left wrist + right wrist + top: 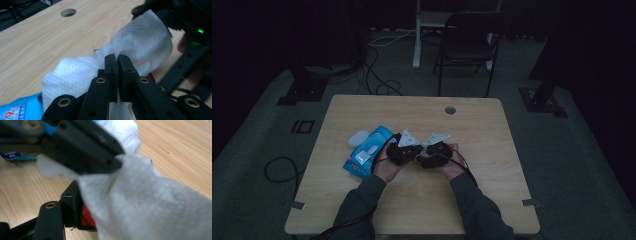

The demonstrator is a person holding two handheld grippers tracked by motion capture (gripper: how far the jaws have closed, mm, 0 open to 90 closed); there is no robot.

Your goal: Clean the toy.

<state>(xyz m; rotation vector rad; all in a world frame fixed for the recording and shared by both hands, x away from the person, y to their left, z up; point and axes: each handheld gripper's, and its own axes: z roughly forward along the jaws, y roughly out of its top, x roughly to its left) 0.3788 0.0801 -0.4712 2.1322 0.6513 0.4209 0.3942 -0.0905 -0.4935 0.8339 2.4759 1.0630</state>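
Both grippers meet over the middle of the table (362,107), each pinching the same white wipe (140,37). The left gripper (116,58) has its fingers (110,67) pressed together with a fold of the wipe caught between the tips; the cloth bunches out to either side of them and runs on toward the other tool. In the right gripper view the right gripper (82,202) has the wipe draped right over it, so I can't see its tips meet, but the cloth hangs from it taut enough that I'd judge it clamped on the wipe too. The blue packet of wipes (364,152) lies just behind and to the outside of the left fingers, with its white lid (358,138) flipped open beside it.

The work in hand looks like opening out or folding the wipe between the two tools. To do it well, I'd say keep both pinches firm and draw the hands apart evenly, level with the table, so the cloth spreads instead of tearing at the pinch. The left fingers hold a thick bunch, not an edge, so a regrip nearer a corner would likely help. The material is soft and damp-looking; it will cling to itself, so slow, steady pulling suits it better than a jerk.
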